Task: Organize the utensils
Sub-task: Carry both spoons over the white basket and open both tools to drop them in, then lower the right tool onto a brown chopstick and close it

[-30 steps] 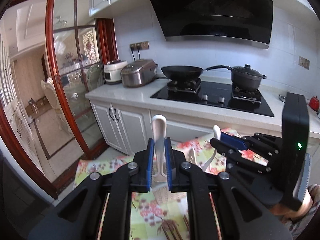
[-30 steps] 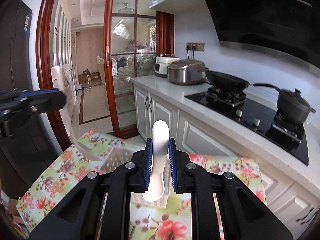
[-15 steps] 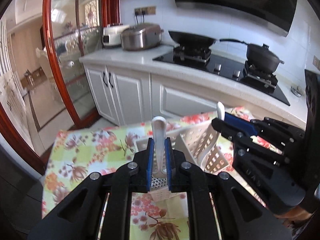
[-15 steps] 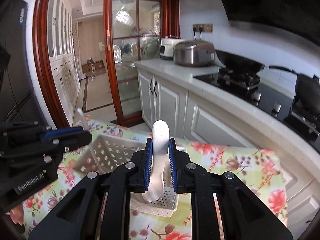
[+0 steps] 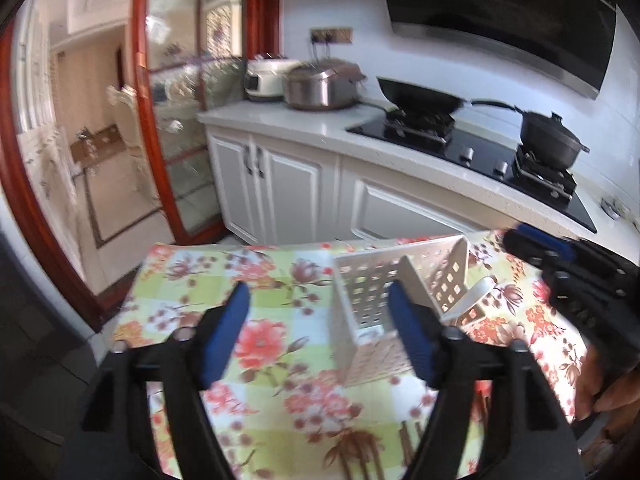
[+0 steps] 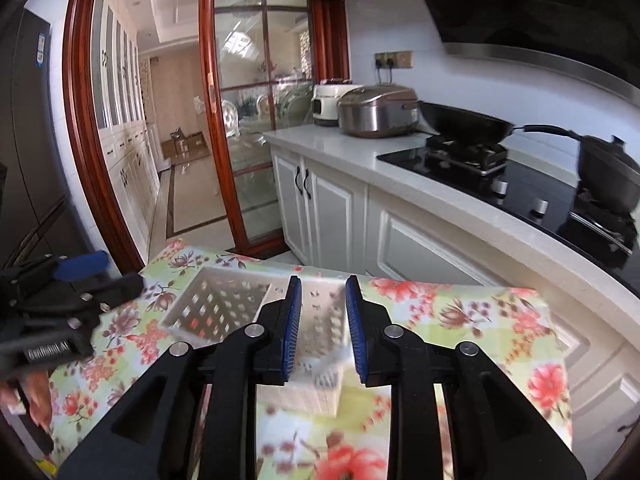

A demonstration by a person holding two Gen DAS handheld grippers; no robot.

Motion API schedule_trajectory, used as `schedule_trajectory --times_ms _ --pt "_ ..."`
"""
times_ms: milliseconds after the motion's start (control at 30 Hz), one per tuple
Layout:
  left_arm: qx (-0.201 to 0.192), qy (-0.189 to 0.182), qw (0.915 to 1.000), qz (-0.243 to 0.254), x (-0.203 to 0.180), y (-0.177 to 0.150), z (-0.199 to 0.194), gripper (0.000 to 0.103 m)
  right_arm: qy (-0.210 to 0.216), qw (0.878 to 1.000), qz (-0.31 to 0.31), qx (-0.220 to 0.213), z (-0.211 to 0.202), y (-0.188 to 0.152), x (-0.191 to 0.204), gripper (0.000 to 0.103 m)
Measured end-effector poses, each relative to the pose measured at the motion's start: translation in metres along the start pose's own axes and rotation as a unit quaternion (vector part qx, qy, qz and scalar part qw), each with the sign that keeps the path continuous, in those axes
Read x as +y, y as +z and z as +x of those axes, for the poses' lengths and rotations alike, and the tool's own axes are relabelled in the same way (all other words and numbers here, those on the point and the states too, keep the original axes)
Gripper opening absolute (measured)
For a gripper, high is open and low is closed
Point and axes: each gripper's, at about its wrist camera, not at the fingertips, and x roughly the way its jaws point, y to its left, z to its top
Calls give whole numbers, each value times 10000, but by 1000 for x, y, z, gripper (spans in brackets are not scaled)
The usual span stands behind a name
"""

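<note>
A white perforated utensil basket (image 5: 372,280) with two compartments stands on the floral tablecloth (image 5: 280,344); it also shows in the right wrist view (image 6: 224,304). A white spoon handle (image 5: 474,294) sticks out of its right compartment. My left gripper (image 5: 318,324) is wide open and empty, just left of and above the basket. My right gripper (image 6: 320,320) is open and empty right above the basket's right compartment. The right gripper also shows in the left wrist view (image 5: 560,256), and the left gripper in the right wrist view (image 6: 72,276).
Wooden chopsticks (image 5: 372,456) lie on the tablecloth near the front. Behind the table runs a white counter (image 6: 400,156) with a rice cooker (image 6: 378,110), a wok (image 6: 464,124) and a black pot (image 6: 608,168). A red-framed glass door (image 6: 248,120) stands on the left.
Both grippers were shut on white spoons and lowered toward the basket. Now both have opened and the spoons are out of their jaws. One spoon handle shows in the basket.
</note>
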Motion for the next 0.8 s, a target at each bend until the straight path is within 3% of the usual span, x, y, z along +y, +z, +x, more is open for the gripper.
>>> schedule_trajectory --times_ms 200,400,567,667,800 --pt "-510 385 9977 -225 12 -47 -59 97 -132 9998 139 30 -56 -48 -2 33" --pt "-631 215 9966 -491 15 -108 -90 98 -313 9988 298 212 -88 -114 3 33" --pt "-341 75 9976 -596 11 -157 -90 98 -455 9961 524 537 -88 -167 0 33" --pt "59 -125 9984 -545 6 -176 -79 98 -531 9929 723 780 -83 -190 -6 33" --pt "184 25 9977 -647 5 -191 -67 98 -655 9885 856 1060 -73 -206 -15 33"
